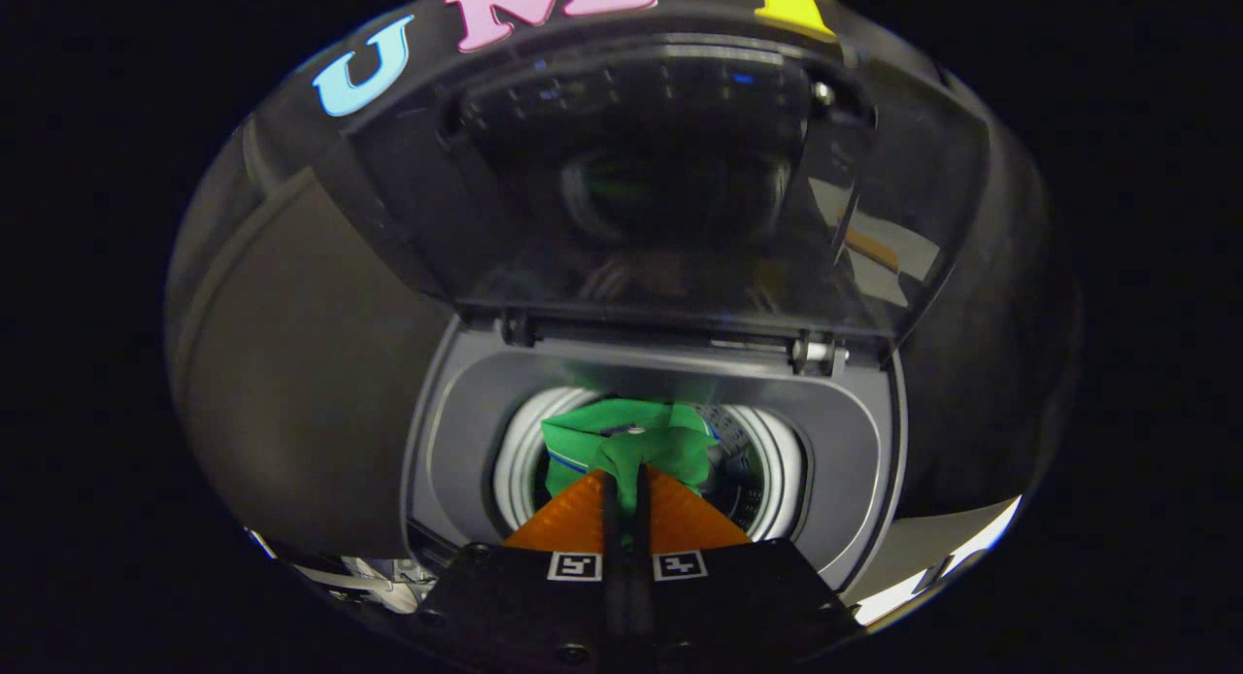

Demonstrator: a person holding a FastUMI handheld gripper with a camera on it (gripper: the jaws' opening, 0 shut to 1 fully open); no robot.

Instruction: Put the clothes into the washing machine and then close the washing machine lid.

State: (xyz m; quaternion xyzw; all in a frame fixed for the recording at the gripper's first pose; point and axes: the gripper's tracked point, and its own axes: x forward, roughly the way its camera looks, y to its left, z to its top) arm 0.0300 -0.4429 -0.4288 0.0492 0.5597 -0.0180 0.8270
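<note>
The gripper (621,480), its orange fingers (573,519) drawn nearly together and pinching a fold of the green garment (621,441), holds it over the round drum opening (520,451) of the grey washing machine (855,460), whose dark glass lid (660,188) stands raised beyond.

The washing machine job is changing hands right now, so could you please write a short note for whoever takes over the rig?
Gripper: the orange fingers are nearly closed, pinching a fold of the green garment over the drum opening.
Garment: hanging from the fingertips, its bulk already down inside the white-rimmed drum.
Lid: open, standing upright behind the opening on its hinges.
Done: garment carried to the washing machine and lowered into the drum.
Left: release the garment, back the gripper out, then swing the lid down shut. Whether other clothes wait outside cannot be told.
</note>
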